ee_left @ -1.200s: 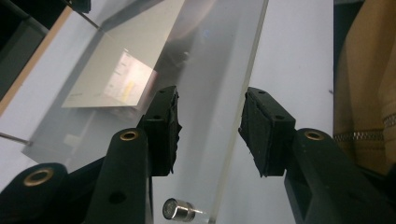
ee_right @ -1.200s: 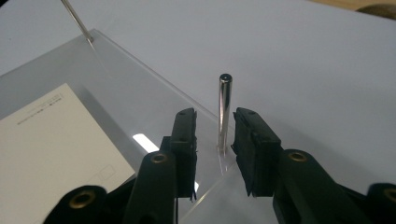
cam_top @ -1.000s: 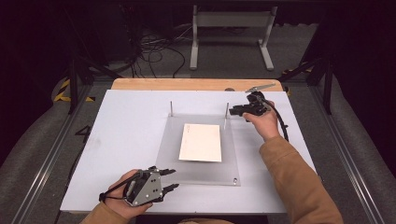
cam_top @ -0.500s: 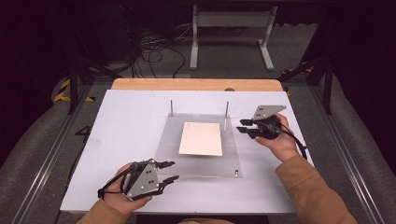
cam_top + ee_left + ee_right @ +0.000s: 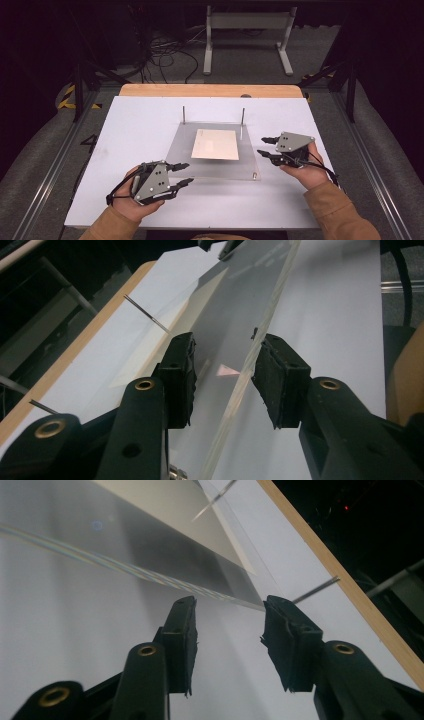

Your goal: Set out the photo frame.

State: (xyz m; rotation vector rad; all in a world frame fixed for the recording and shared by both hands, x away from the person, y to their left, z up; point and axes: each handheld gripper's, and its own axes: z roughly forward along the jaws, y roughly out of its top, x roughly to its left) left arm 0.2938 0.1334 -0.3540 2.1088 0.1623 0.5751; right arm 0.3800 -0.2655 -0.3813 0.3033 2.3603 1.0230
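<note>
A clear acrylic plate [image 5: 215, 169] [image 5: 235, 295] [image 5: 75, 525] bearing a cream sheet [image 5: 216, 144] [image 5: 165, 505] lies mid-table against two thin upright pins [image 5: 183, 114]. Its front edge stands lifted off the table. My left gripper [image 5: 182, 173] [image 5: 222, 347] is at the front left corner; the plate's front edge runs between its jaws, which stand apart and do not clamp it. My right gripper [image 5: 261, 146] [image 5: 227, 605] has just been opening. It points at the plate's right edge with nothing between its pads, the edge just beyond its tips.
The white tabletop [image 5: 135, 130] has bare room left, right and in front of the plate. A wooden strip [image 5: 210, 90] borders its far side. Behind it, a metal stand [image 5: 247, 30] and loose cables [image 5: 165, 55] sit on the floor.
My right hand came from the back right pin toward me along the plate's right side, its jaws spreading. The left gripper rose slightly, and the plate's front edge lifted with it.
</note>
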